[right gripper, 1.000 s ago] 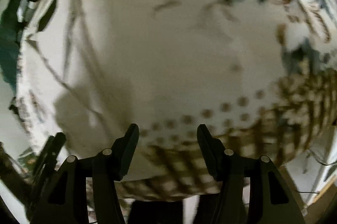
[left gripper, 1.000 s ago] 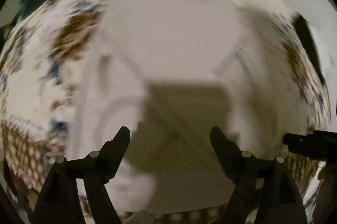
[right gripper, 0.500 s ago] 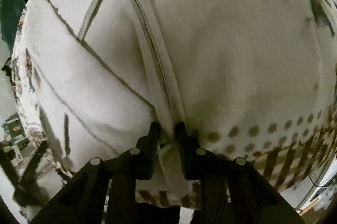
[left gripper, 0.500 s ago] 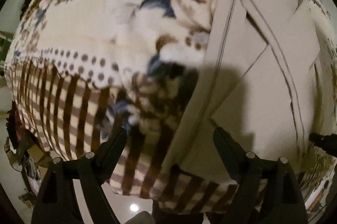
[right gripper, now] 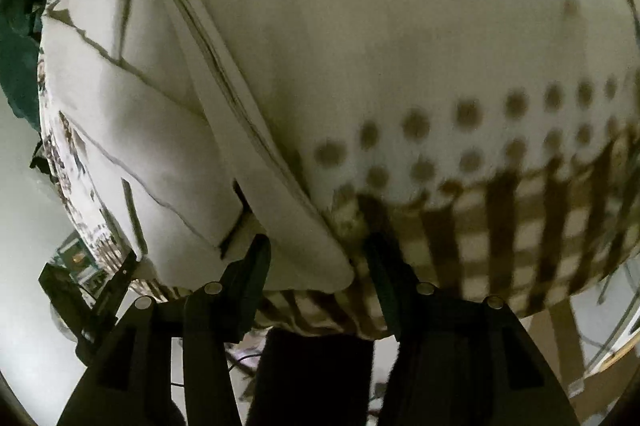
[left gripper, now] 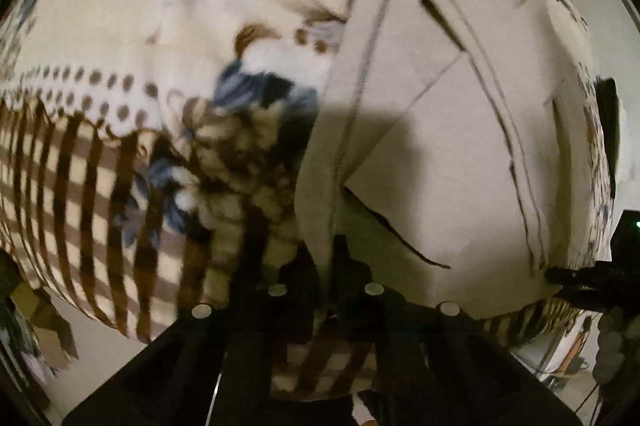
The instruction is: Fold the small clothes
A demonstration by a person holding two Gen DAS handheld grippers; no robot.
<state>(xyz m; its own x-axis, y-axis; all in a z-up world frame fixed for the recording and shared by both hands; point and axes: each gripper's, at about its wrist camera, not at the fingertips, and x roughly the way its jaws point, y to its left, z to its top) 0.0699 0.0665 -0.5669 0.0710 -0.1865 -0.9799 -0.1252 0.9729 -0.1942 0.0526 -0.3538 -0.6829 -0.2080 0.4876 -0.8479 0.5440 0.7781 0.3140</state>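
Observation:
A cream garment [left gripper: 440, 145] with dark seam lines lies partly folded on a patterned blanket [left gripper: 100, 73]. My left gripper [left gripper: 326, 258] is shut on the garment's near left edge, at the blanket's front. In the right wrist view the same garment [right gripper: 152, 129] lies at the left, with a long folded band [right gripper: 280, 193] running down to the front. My right gripper [right gripper: 318, 258] is open, and the band's lower end lies between its fingers [right gripper: 256, 266] without being pinched.
The blanket [right gripper: 500, 193] has flowers, brown dots and a brown checked border, and hangs over the front edge. A dark green cloth [right gripper: 16, 57] lies at the far left. The other gripper [left gripper: 588, 278] shows at the left wrist view's right edge. Floor and clutter lie below.
My left gripper has closed on the garment's near edge. My right gripper, shut on the band half a second ago, has opened and let it go.

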